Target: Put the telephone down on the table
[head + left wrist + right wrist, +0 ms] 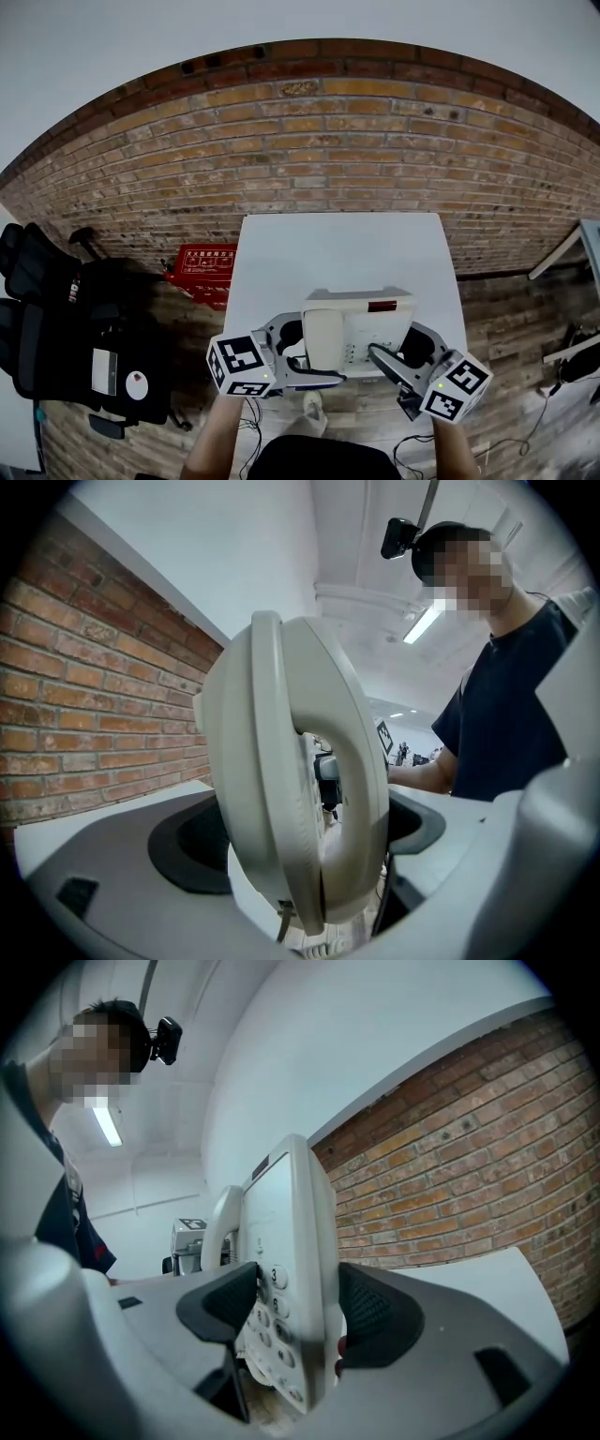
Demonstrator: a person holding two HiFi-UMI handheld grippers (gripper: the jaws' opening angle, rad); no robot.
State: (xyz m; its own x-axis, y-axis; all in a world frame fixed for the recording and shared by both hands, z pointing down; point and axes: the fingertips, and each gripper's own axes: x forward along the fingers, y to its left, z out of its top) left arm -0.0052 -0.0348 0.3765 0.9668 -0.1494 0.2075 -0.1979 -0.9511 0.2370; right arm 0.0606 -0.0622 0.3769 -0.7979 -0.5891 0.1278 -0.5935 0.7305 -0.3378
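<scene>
A cream desk telephone [356,333] with its handset on the left side hangs over the near edge of the white table [337,248], held from both sides. My left gripper [292,354] is shut on the phone's left side. In the left gripper view the handset [281,789] fills the gap between the jaws of the left gripper [305,855]. My right gripper [392,358] is shut on the phone's right edge. In the right gripper view the keypad side [286,1269] is pinched between the black pads [375,1316] of the right gripper [295,1316]. Whether the phone's base touches the table is hidden.
A brick wall [309,141] rises behind the table. On the wooden floor, a red box [202,264] lies left of the table and a black office chair [66,328] stands further left. Another table's legs [567,258] and cables are at the right.
</scene>
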